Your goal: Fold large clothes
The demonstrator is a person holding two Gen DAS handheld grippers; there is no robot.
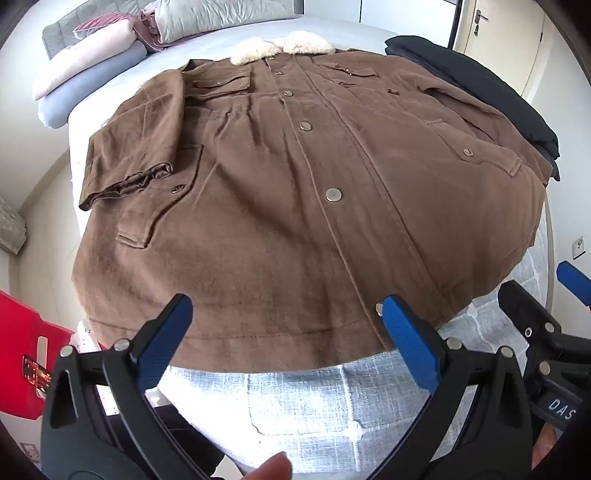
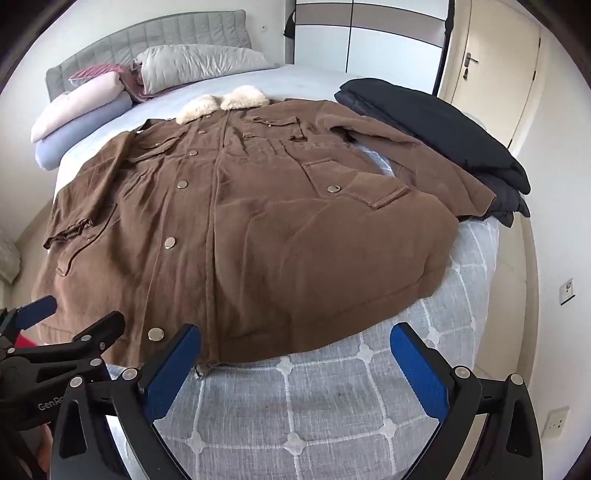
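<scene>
1. A brown coat (image 1: 295, 206) of soft, suede-like cloth is laid flat, front up, on the bed (image 2: 332, 406) — its hem nearest the cameras, its cream fleece collar (image 1: 284, 48) farthest.
2. Round metal snaps (image 1: 333, 194) are set in a line down the placket; flap pockets are seen on chest and hips.
3. The left gripper (image 1: 286, 325) is held above the hem, its blue-padded fingers spread wide, nothing gripped.
4. The right gripper (image 2: 295, 354) is held at the hem's right part — fingers likewise wide apart and empty.
5. A folded black garment (image 2: 443, 129) lies beside the coat's right sleeve; pillows (image 2: 85, 110) are stacked by the quilted grey headboard (image 2: 147, 33).
</scene>
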